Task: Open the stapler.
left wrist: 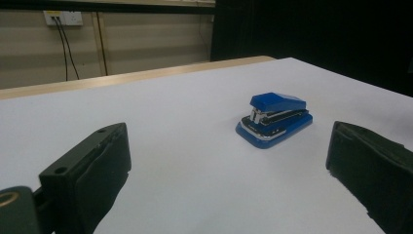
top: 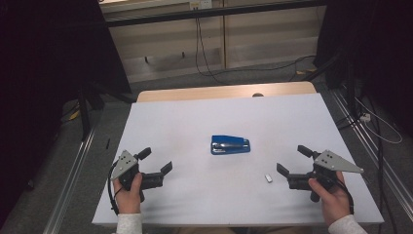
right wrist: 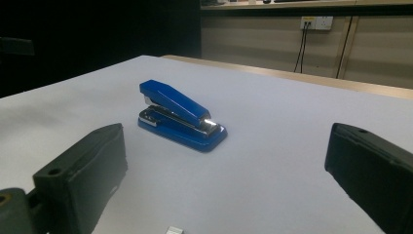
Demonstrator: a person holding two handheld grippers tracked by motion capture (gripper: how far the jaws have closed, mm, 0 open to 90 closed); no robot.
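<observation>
Flanking blue stapler (top: 230, 145) on white table (top: 195, 112), left gripper (top: 157, 165) and right gripper (top: 291, 160) wide open, empty

Blue stapler (top: 230, 145), closed, flat mid-table

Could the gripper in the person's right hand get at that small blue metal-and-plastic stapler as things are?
Probably yes. The right gripper has its jaws open and aimed toward the blue stapler, with bare white table between them. Only a small white block of staples lies nearby, off to the side.
</observation>
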